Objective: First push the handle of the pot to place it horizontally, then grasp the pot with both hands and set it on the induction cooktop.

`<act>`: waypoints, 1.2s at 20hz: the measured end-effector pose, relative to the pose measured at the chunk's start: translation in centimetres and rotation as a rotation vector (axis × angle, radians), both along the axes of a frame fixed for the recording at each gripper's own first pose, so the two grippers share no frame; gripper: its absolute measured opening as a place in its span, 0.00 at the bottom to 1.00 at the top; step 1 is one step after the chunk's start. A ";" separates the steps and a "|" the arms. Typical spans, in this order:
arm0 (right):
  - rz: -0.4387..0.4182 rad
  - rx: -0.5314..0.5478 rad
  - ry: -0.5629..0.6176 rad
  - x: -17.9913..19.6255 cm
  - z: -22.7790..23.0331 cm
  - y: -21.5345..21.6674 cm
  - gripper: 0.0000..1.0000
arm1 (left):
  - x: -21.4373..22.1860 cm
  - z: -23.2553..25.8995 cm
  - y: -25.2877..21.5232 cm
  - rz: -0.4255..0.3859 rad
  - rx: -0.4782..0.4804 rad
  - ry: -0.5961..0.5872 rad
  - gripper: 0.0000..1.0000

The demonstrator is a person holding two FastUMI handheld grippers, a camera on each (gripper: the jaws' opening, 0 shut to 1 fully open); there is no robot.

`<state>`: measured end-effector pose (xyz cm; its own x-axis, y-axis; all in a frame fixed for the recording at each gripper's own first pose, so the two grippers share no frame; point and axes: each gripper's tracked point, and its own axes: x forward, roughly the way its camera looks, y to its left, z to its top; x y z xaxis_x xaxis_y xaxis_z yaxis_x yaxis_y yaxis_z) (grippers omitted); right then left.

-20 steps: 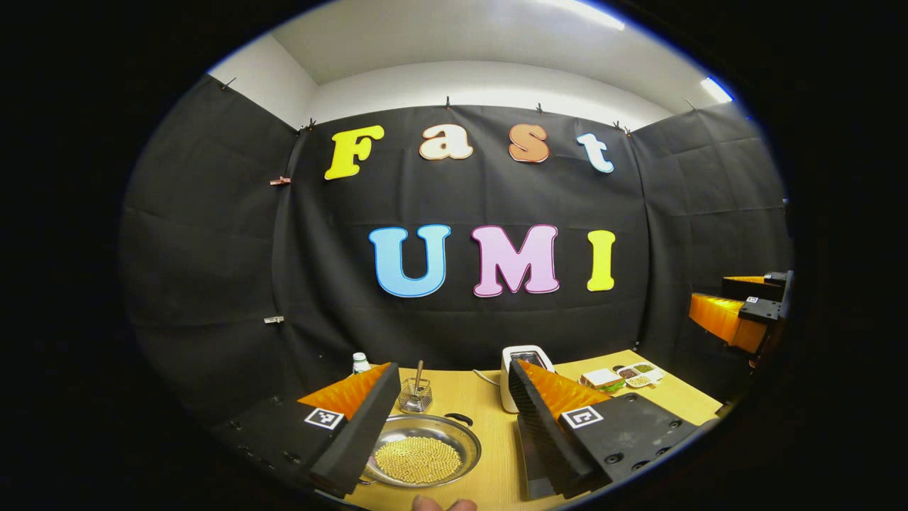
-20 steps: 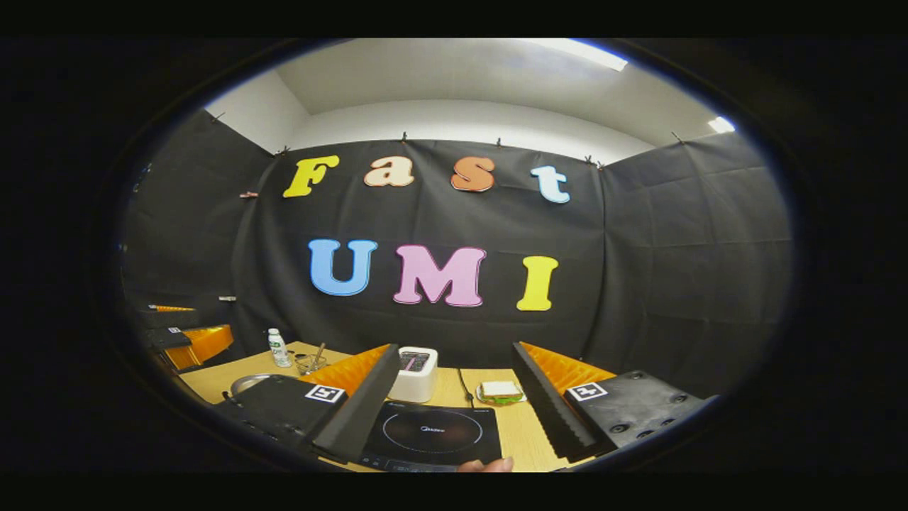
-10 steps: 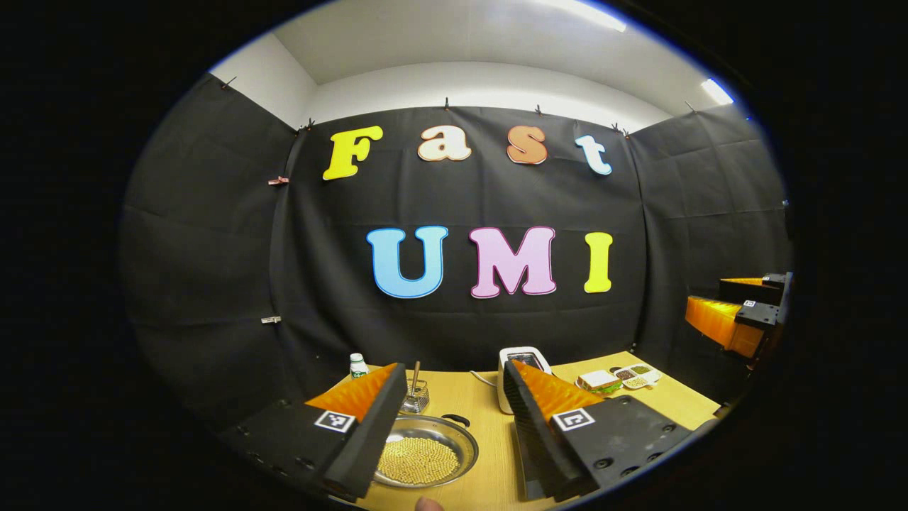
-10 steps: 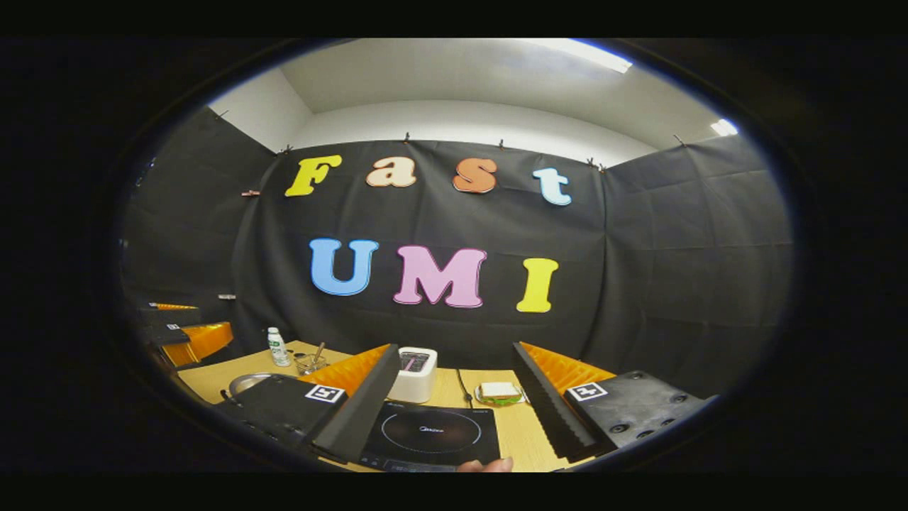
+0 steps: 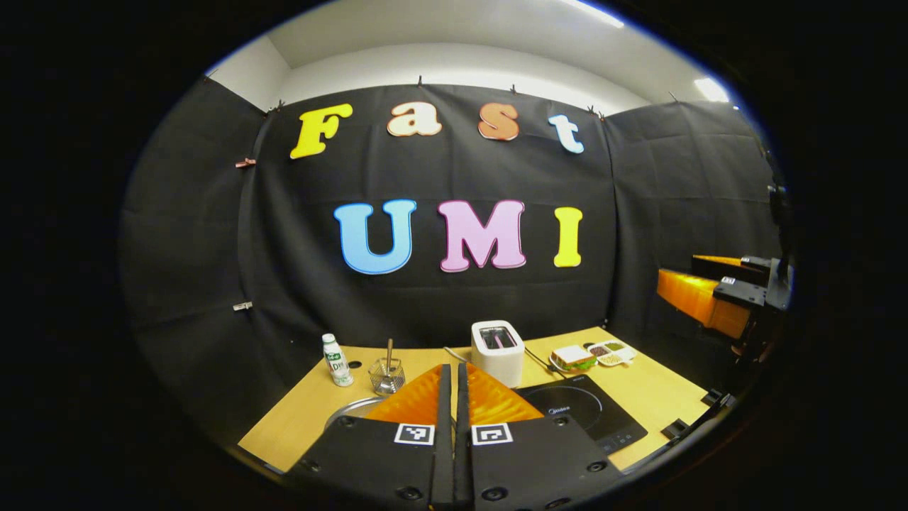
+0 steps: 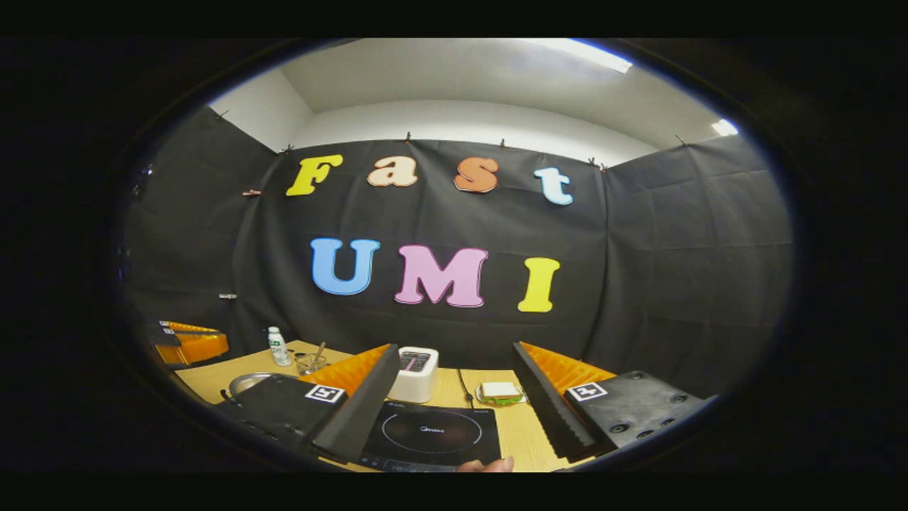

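The steel pot (image 5: 349, 409) sits on the wooden table left of centre, mostly hidden behind my left gripper (image 5: 451, 369), which is shut with nothing between its fingers and held above the table's near edge. The black induction cooktop (image 5: 583, 411) lies to the right of the pot. In the right gripper view, my right gripper (image 6: 454, 348) stands open over the cooktop (image 6: 429, 431), with the pot's rim (image 6: 248, 383) showing beyond its left finger. The left gripper (image 6: 186, 345) appears at the far left of that view. The right gripper (image 5: 709, 301) hangs at the far right of the left gripper view.
A white toaster (image 5: 498, 342) stands behind the cooktop, its cord running left. A small bottle (image 5: 333, 360) and a glass jar with a spoon (image 5: 387, 376) stand at the back left. A sandwich (image 5: 571, 357) and a tray of grains (image 5: 610, 350) lie at the back right.
My left gripper's fingers have gone from wide apart to shut. Its view has pulled back and up, so more of the table shows and the pot is hidden. The right gripper has hardly moved.
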<state>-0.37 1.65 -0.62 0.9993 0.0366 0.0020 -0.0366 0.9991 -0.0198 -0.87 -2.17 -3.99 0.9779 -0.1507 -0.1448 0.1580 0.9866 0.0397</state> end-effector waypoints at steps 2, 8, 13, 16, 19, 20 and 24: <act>-0.001 -0.005 0.007 0.1 -0.3 -0.1 0.98 | 0.0 -3.2 -0.9 -0.037 -0.008 0.107 0.05; -0.010 -0.018 0.016 -0.1 -0.7 -0.6 0.98 | -2.7 -13.3 -0.5 -0.107 0.013 0.447 0.05; -0.030 -0.003 0.048 -0.3 -1.7 -1.2 0.99 | -5.5 -20.9 1.9 -0.147 -0.016 0.746 0.05; -0.032 -0.018 0.050 -0.6 -1.9 -1.4 0.98 | -5.1 -23.7 5.7 -0.102 0.017 0.819 0.05; -0.037 -0.017 0.061 -0.5 -2.1 -1.5 0.98 | -4.2 -25.7 8.7 -0.069 0.039 0.856 0.05; -0.037 -0.016 0.064 -0.6 -2.2 -1.5 0.98 | -3.8 -26.4 9.7 -0.064 0.052 0.865 0.05; -0.045 -0.029 0.065 -0.5 -2.2 -1.6 0.98 | -2.6 -28.2 11.5 -0.081 0.056 0.914 0.05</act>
<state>-0.88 0.06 -2.79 0.9980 -0.0089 -0.0633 0.0059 0.9988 -0.0482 -3.47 9.34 -32.21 0.4663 -0.1833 -0.8654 0.2203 0.9715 -0.0871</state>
